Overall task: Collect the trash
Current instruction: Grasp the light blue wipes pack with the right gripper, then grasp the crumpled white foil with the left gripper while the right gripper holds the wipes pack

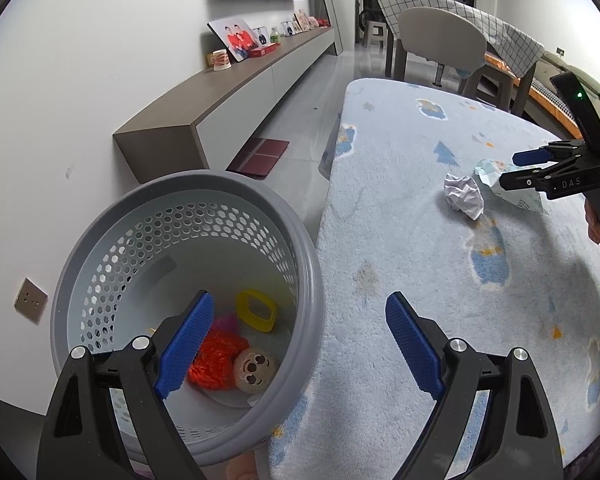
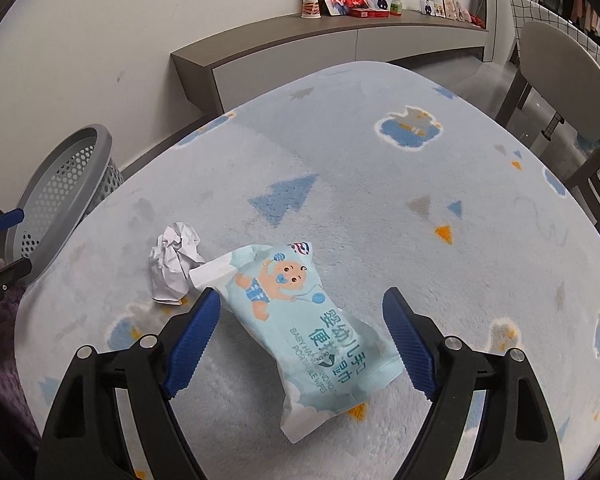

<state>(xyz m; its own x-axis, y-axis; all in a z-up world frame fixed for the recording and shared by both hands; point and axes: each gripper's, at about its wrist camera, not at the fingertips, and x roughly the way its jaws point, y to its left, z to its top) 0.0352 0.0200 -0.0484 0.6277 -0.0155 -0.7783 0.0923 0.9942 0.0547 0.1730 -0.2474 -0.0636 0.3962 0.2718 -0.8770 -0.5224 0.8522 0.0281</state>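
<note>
A pale blue pack of baby wipes [image 2: 300, 320] lies on the light blue rug [image 2: 380, 200], between the wide-apart fingers of my right gripper [image 2: 302, 296]. The blue pads do not touch it. A crumpled white paper ball [image 2: 174, 260] sits just left of the pack. In the left wrist view the right gripper [image 1: 512, 170] hovers over the pack [image 1: 487, 171], beside the paper ball [image 1: 464, 196]. My left gripper [image 1: 300, 300] is open and empty above the near rim of the grey perforated basket [image 1: 260, 200]. The basket holds an orange crinkled wad [image 1: 216, 356], a yellow ring [image 1: 256, 310] and a small doll face [image 1: 256, 368].
The basket [image 2: 60, 184] stands on the floor at the rug's left edge. A long low cabinet [image 1: 220, 96] runs along the white wall, with a dark red mat [image 1: 260, 156] before it. A grey chair [image 1: 440, 40] and a table with a checked cloth stand beyond the rug.
</note>
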